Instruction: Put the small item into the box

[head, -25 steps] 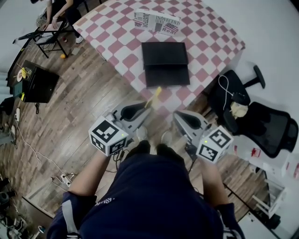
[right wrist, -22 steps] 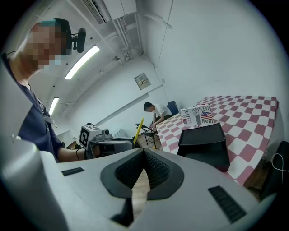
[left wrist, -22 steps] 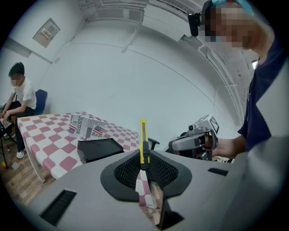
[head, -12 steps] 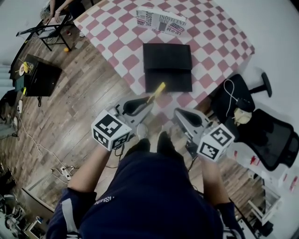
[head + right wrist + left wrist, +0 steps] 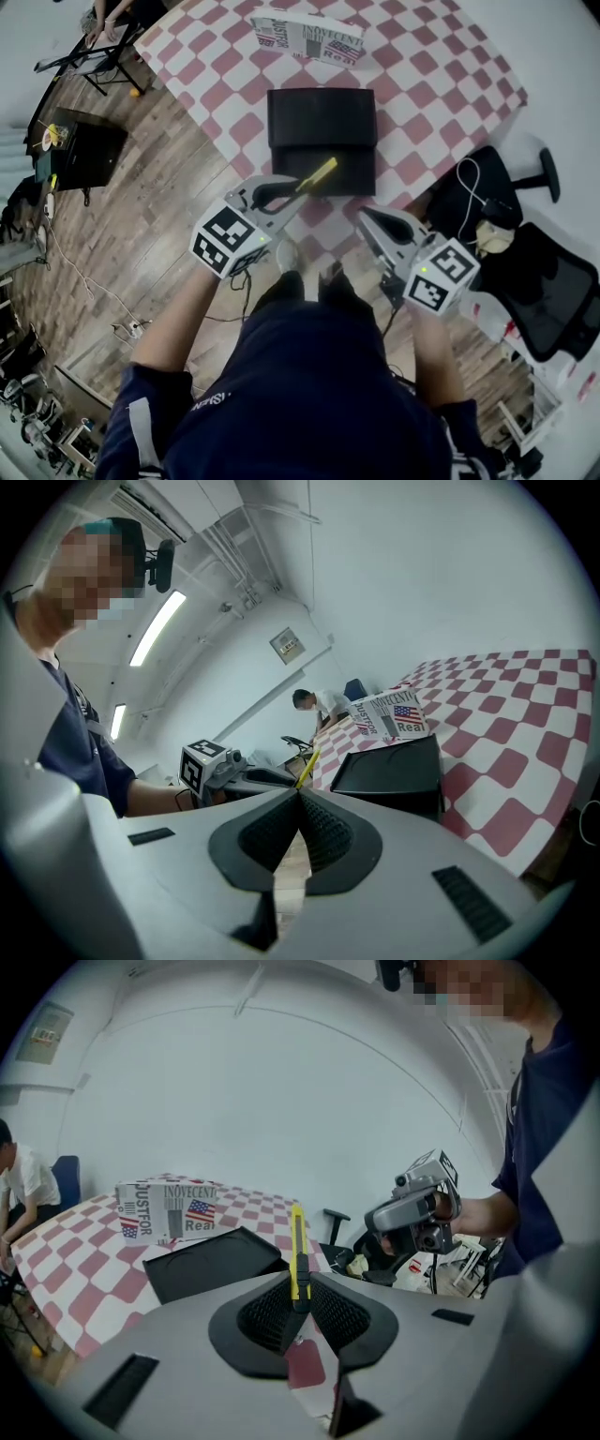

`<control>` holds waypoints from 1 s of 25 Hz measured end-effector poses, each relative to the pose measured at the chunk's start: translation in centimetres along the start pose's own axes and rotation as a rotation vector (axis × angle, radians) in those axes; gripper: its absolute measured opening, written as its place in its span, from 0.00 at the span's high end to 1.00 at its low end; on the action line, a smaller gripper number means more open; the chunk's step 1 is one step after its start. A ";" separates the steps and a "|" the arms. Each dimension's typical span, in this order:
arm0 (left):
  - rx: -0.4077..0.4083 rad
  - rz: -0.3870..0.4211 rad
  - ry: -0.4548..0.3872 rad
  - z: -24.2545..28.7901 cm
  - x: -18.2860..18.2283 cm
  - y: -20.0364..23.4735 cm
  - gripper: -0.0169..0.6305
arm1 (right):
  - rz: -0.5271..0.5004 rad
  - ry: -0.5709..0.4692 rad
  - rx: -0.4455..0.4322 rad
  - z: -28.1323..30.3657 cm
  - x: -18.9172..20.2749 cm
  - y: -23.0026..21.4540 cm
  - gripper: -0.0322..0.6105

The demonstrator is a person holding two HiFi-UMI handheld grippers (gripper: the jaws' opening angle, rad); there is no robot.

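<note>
Worktop [image 5: 427, 98]: covered with a red-and-white checked cloth; it fills the far part of the head view.

Black box [image 5: 322, 120]: low and flat, lying on the worktop near its near edge. In the head view it shows as two dark panels, one behind the other.

Printed carton [image 5: 307, 39]: newspaper-style lettering with a small flag motif. It stands at the far side of the worktop, beyond the black box and apart from it.

Left gripper [image 5: 298, 186]: jaws closed on a yellow utility knife [image 5: 319, 175], gripping its lower part. The knife's free end juts up and forward past the jaw tips. In the head view that end overlaps the near panel of the black box. In the left gripper view the knife stands upright, just right of the box.

Right gripper [image 5: 367, 219]: jaws closed together with nothing between them. It is held to the right of the left gripper, at the near edge of the worktop.

Floor [image 5: 155, 220]: wood planks, left of the worktop.

Office chair [image 5: 530, 272]: black, to the right of the worktop.
</note>
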State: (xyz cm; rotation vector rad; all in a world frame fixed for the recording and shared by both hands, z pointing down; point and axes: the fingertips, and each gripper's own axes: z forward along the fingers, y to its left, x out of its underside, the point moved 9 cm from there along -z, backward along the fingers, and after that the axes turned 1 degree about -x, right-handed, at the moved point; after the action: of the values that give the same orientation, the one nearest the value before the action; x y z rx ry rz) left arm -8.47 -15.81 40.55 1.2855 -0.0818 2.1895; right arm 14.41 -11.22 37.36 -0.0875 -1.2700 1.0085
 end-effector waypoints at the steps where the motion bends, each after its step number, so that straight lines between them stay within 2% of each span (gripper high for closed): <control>1: 0.003 0.013 0.020 0.8 0.1 0.3 0.84 | 0.007 0.002 0.000 0.0 0.0 -0.7 0.93; 16: 0.054 0.211 0.351 11.0 3.6 3.9 0.84 | 0.103 0.029 -0.002 -0.2 1.4 -7.4 0.93; 21: 0.078 0.303 0.474 13.5 4.6 3.9 0.84 | 0.128 0.038 -0.001 -0.3 1.9 -8.8 0.93; 25: 0.085 0.327 0.552 15.2 5.4 4.0 0.84 | 0.143 0.044 0.005 -0.5 2.0 -9.8 0.93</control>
State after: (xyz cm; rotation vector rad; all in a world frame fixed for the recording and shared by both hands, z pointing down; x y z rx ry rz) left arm -0.65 -21.78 53.93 0.7018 0.0222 2.7800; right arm 20.33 -15.47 44.23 -0.1974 -1.2344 1.1266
